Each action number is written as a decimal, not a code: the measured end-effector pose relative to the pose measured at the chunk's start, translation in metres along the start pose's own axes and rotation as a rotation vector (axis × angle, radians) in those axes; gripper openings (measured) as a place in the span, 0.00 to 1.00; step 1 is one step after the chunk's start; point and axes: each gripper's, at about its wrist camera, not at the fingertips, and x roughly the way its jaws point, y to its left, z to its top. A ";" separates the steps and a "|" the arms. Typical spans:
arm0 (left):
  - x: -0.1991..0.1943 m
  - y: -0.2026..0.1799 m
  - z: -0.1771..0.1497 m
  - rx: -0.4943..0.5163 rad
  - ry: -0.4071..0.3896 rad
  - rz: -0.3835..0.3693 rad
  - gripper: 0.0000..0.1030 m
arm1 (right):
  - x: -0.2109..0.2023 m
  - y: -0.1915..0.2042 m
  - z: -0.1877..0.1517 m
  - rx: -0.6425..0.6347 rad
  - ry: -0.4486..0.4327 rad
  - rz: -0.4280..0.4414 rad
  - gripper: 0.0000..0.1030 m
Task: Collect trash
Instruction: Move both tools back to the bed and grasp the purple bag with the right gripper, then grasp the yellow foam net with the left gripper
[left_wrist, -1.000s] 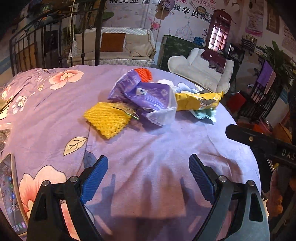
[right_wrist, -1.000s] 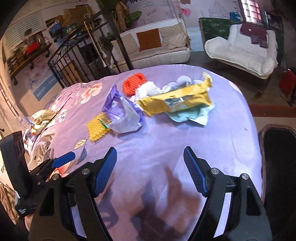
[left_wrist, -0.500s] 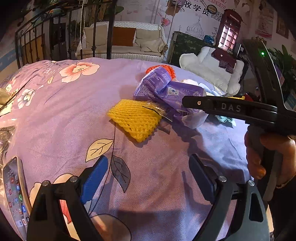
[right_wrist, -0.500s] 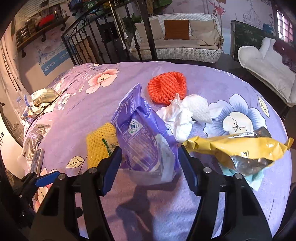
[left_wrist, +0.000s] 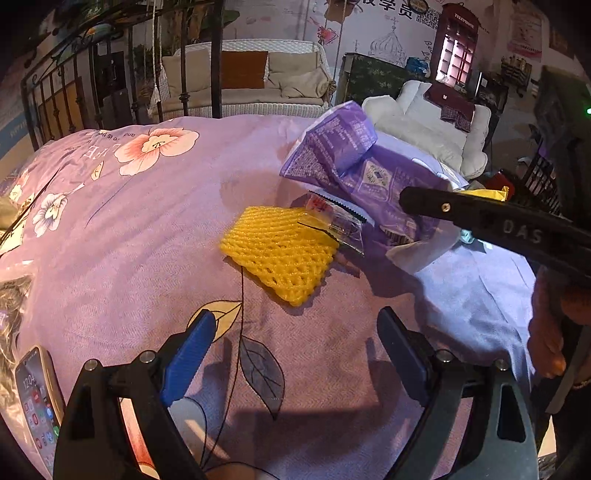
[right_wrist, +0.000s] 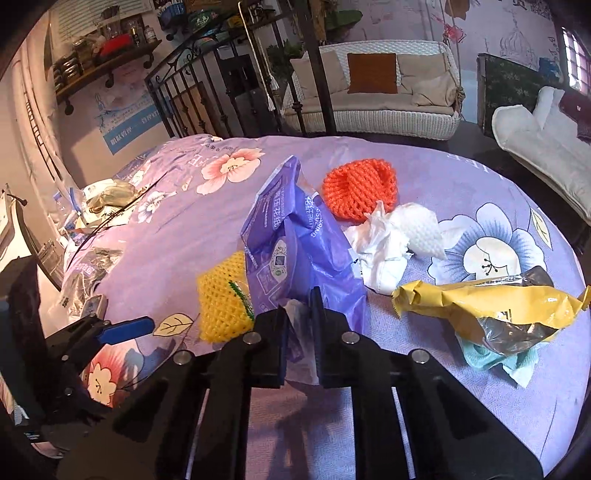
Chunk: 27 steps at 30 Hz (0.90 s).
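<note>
A purple plastic bag (right_wrist: 295, 243) stands up from the floral purple tablecloth (right_wrist: 461, 398). My right gripper (right_wrist: 299, 306) is closing, its jaws pinching the bag's lower white edge. The bag (left_wrist: 369, 173) looks lifted in the left wrist view. A yellow foam net (left_wrist: 280, 251) lies just left of it with a small clear wrapper (left_wrist: 332, 218) on top. My left gripper (left_wrist: 295, 332) hangs open over bare cloth, short of the net. An orange foam net (right_wrist: 360, 190), white tissue (right_wrist: 384, 247), a yellow wrapper (right_wrist: 480, 302) and teal paper (right_wrist: 491, 358) lie to the right.
A phone (left_wrist: 37, 398) lies at the table's near left edge. Bags and clutter (right_wrist: 107, 199) sit along the far left side. A hand (left_wrist: 550, 325) holds the right gripper's handle. An iron railing (right_wrist: 207, 99) and a white sofa (right_wrist: 380, 99) stand beyond the table.
My right gripper moved up to the purple bag and its jaws came together on the bag's lower edge. The left gripper drifted toward the yellow net and stayed open.
</note>
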 end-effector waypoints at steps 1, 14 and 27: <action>0.003 -0.001 0.002 0.008 0.004 0.005 0.86 | -0.004 0.002 0.000 0.002 -0.011 0.001 0.12; 0.063 -0.017 0.029 0.171 0.096 0.067 0.51 | -0.047 -0.003 -0.005 0.040 -0.113 -0.032 0.08; 0.028 -0.009 0.015 0.099 0.021 0.046 0.10 | -0.094 0.001 -0.024 0.069 -0.200 -0.020 0.08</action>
